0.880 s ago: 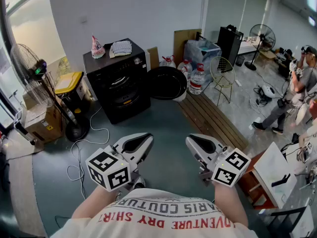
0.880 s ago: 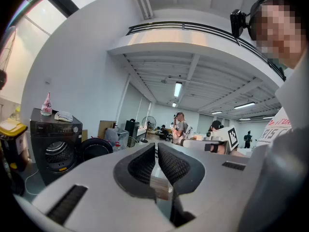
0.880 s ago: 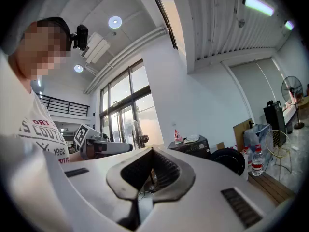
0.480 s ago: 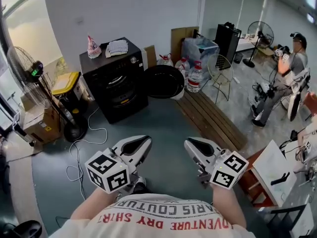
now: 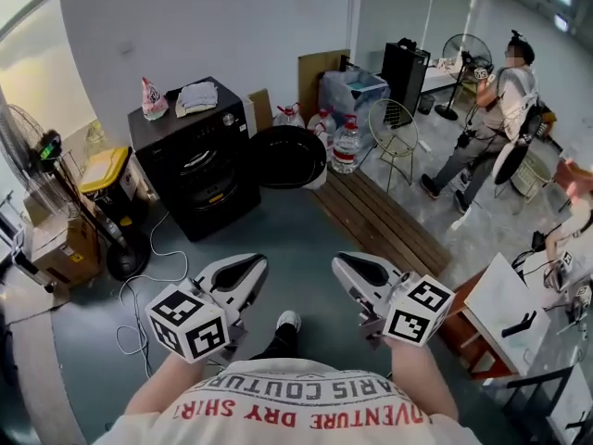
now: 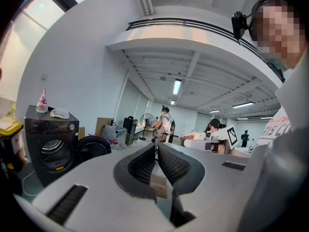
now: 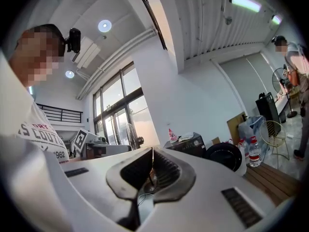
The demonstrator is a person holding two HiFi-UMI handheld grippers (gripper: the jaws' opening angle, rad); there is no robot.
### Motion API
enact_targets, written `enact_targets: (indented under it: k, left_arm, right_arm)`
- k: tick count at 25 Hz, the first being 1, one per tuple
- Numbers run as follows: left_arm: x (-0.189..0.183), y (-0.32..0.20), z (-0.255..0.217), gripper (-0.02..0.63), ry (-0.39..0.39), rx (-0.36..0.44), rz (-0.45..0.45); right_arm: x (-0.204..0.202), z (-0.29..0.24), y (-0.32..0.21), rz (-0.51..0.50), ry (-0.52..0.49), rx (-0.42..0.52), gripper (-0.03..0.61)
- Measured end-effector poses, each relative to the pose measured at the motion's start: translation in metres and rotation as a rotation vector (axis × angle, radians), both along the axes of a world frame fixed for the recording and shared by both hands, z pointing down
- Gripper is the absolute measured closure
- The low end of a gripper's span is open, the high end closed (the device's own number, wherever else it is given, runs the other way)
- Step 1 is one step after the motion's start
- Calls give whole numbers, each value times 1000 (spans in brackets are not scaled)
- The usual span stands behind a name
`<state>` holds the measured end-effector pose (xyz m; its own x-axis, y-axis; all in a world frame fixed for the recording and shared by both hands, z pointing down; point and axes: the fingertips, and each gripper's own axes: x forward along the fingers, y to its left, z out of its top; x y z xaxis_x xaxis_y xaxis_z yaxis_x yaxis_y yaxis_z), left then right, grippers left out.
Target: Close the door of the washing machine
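Facing washing machine [image 5: 190, 172], door [image 5: 289, 156] open

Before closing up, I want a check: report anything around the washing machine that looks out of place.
The washing machine has its round door wide open, swung out to the right in the head view. A white cable trails loose over the floor in front. Nothing looks spilled or damaged.

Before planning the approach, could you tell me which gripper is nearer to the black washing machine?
Left. The left gripper is almost straight in front of the washing machine, which stands ahead and leftward; the right gripper is farther right.
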<state>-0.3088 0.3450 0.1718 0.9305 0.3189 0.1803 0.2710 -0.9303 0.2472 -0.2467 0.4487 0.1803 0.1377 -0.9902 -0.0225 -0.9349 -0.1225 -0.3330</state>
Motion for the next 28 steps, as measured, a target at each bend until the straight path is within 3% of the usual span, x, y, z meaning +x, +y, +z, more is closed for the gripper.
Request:
enact_targets:
  k: [7, 13, 22, 28]
  left_arm:
    - [43, -16, 16, 571, -10, -35, 49]
    - [102, -48, 32, 571, -20, -59, 68]
    - [234, -139, 79, 571, -141, -133, 46]
    - [339, -197, 109, 571, -213, -126, 51]
  right_arm:
    - [37, 12, -14, 42, -6, -33, 555]
    - [93, 29, -43, 61, -25, -67, 555]
    - [225, 73, -125, 65, -154, -114, 554]
    - [330, 104, -186, 61, -256, -159, 554]
